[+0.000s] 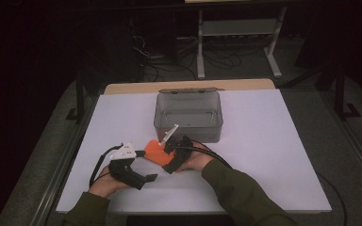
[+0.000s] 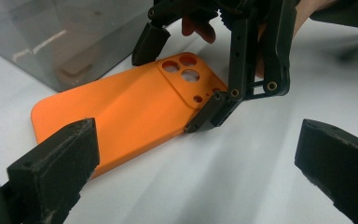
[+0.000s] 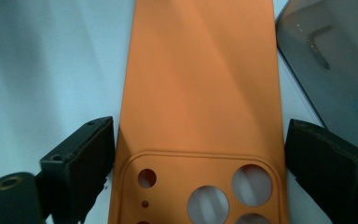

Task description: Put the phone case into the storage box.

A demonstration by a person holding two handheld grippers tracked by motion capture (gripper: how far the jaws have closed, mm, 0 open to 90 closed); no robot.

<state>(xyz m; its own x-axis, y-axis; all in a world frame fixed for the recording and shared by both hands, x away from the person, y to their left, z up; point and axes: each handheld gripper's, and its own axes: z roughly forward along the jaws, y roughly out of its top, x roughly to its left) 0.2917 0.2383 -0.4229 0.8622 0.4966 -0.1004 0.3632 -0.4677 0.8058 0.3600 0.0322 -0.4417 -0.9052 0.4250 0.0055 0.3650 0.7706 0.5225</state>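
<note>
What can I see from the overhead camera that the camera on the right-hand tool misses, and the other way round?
The high view alone takes in the whole white table, both forearms, the left gripper and the open-topped clear box's full outline. The right gripper view alone gives the close detail: the camera cut-outs in the orange phone case, with the right gripper's fingers on either side of that end. Both show the case lying flat beside the box.

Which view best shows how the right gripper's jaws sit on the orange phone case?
The right gripper view: the orange phone case lies between its open jaws at the camera-cutout end. The left gripper view shows this side-on; the high view shows it small.
</note>
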